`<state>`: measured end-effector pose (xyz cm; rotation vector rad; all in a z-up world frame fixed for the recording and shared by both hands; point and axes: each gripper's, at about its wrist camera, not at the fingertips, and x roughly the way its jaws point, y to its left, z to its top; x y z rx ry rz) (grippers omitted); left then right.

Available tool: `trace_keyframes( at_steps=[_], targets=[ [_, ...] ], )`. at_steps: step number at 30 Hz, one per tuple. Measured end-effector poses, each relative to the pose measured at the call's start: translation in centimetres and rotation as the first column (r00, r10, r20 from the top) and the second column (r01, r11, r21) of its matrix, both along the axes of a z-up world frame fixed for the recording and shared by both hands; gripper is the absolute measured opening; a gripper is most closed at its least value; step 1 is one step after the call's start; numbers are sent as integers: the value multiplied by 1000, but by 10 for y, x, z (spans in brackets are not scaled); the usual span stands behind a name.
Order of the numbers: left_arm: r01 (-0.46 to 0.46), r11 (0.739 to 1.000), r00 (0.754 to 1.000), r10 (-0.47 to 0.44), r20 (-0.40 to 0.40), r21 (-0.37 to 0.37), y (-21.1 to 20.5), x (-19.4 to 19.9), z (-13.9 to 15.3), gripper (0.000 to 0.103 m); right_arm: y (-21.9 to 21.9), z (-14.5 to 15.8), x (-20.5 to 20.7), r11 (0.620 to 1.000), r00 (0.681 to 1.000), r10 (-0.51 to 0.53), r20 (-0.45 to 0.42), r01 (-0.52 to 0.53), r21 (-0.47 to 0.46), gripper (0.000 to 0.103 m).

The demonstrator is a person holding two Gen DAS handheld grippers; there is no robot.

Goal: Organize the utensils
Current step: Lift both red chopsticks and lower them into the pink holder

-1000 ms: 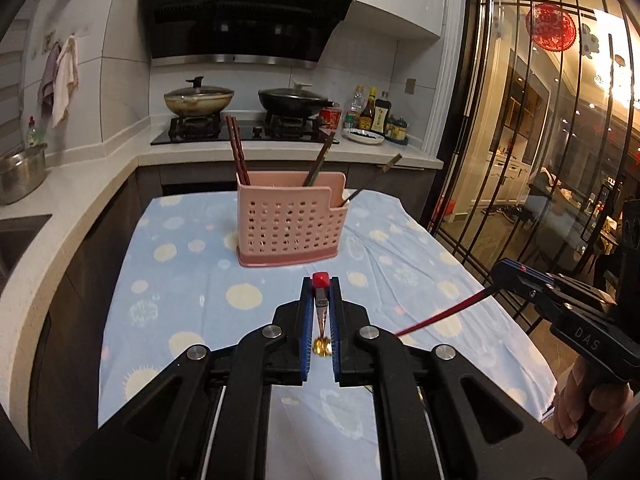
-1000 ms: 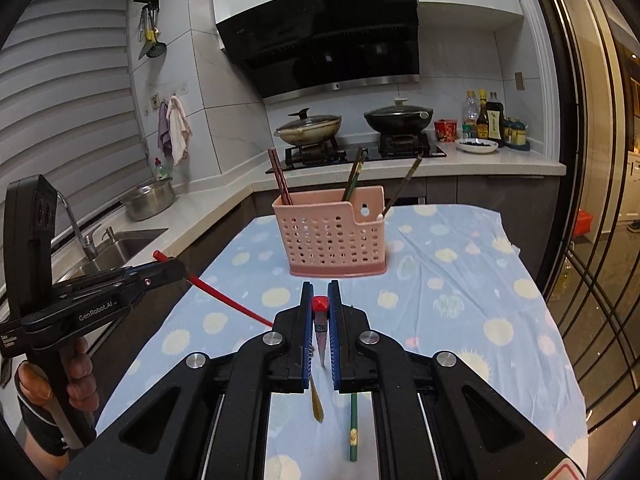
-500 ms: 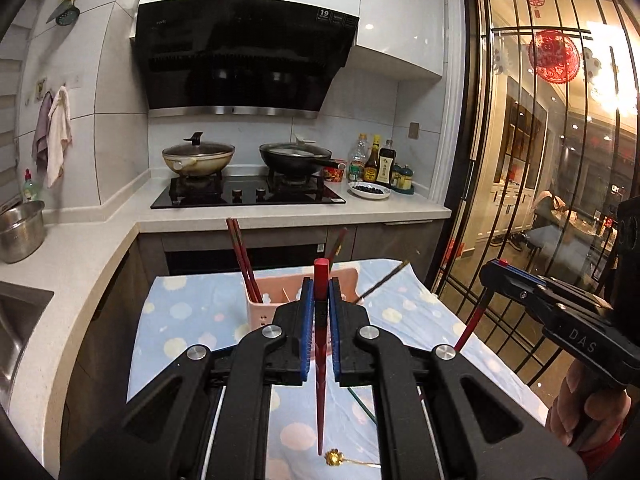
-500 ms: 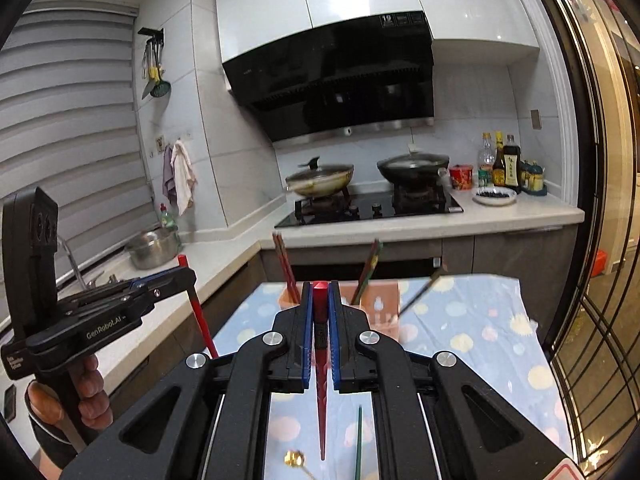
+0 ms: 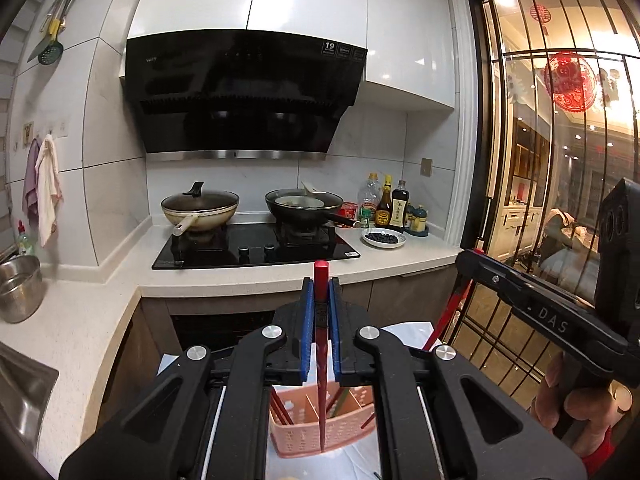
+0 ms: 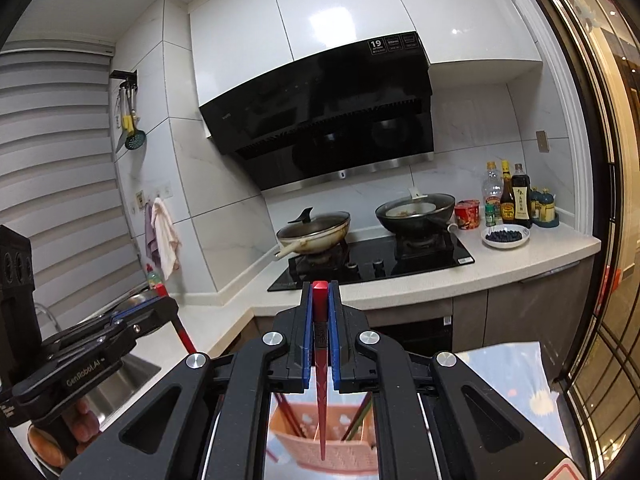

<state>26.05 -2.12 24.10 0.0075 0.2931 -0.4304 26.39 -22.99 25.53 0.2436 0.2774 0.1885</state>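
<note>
Red chopsticks hang point-down, one in each tool: the left gripper (image 5: 321, 304) has its jaws pinched on a red chopstick (image 5: 321, 360), and the right gripper (image 6: 320, 308) has its jaws pinched on a second red chopstick (image 6: 321, 376). Both tips hover over the pink perforated utensil basket (image 5: 312, 436), which stands on the tabletop and already holds other chopsticks in its compartments. Behind are a black stove (image 5: 256, 246) with two pans.
</note>
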Motion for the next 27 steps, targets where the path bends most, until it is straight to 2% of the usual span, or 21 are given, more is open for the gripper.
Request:
trace_keyframes(
  at_steps=[5, 12, 25, 27],
  targets=[
    [-13, 1000, 1000, 13, -15, 2, -1, 29, -3, 7, 7, -3, 34, 1000, 1000, -11, -11, 11, -5, 7],
    [-11, 1000, 999, 12, -34, 7, -4, 48, -13, 7, 17, -31, 65, 1000, 998, -1, -70, 0, -22, 7],
    [-21, 1000, 995, 23, -96, 17, 1, 60, -38, 8, 27, -78, 85, 999, 987, -8, -161, 0, -53, 7],
    [-33, 999, 994, 35, -100, 19, 1, 60, -41, 9, 25, -83, 85, 999, 985, -10, -174, 3, -44, 11]
  ],
)
